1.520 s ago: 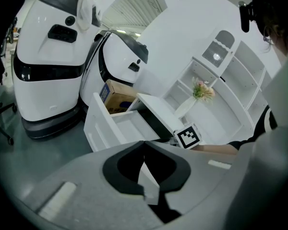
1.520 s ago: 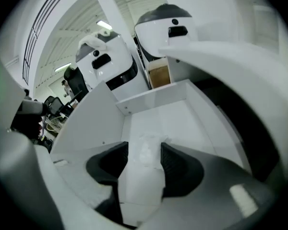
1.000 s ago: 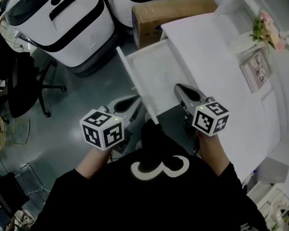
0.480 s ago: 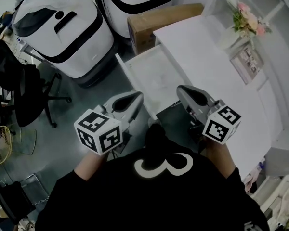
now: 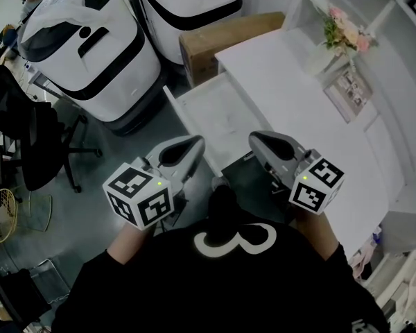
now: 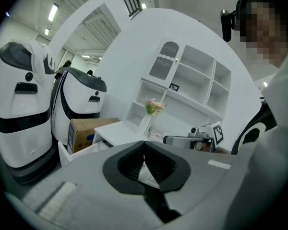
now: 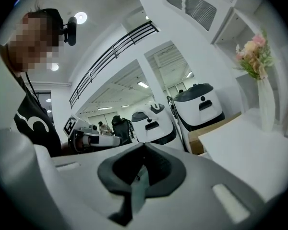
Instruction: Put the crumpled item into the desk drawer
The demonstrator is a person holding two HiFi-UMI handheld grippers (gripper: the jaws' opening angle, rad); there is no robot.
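Left gripper [image 5: 196, 140] and right gripper [image 5: 254, 137], head view: both pairs of tongs are pressed together at the tips and pinch nothing. The left gripper view shows the dark pads [image 6: 159, 164] of its own jaws meeting at the front, with only pale background in the slit behind them. The right gripper view shows the same closure, the pads [image 7: 158, 169] touching and empty. Each gripper is held low and close to the person's torso, roughly level, jaws aimed forward and slightly inward, one at either side of the near corner of the drawer [image 5: 218, 116]. Neither touches the drawer. It stands pulled out from the white desk [image 5: 298, 96], its pale floor apparently bare. The crumpled item cannot be made out in any view: not between the jaws, not on the desktop, and not clearly in the drawer (a white item against the white floor could escape notice). Progress is therefore uncertain. The open drawer suggests that the opening step is done, but whether the item has been deposited cannot be told. If it has, closing the drawer would remain. Beyond the desk stand a cardboard box [image 5: 229, 37], two white machines [image 5: 90, 40], a vase of flowers [image 5: 343, 33] and an office chair [image 5: 41, 144].
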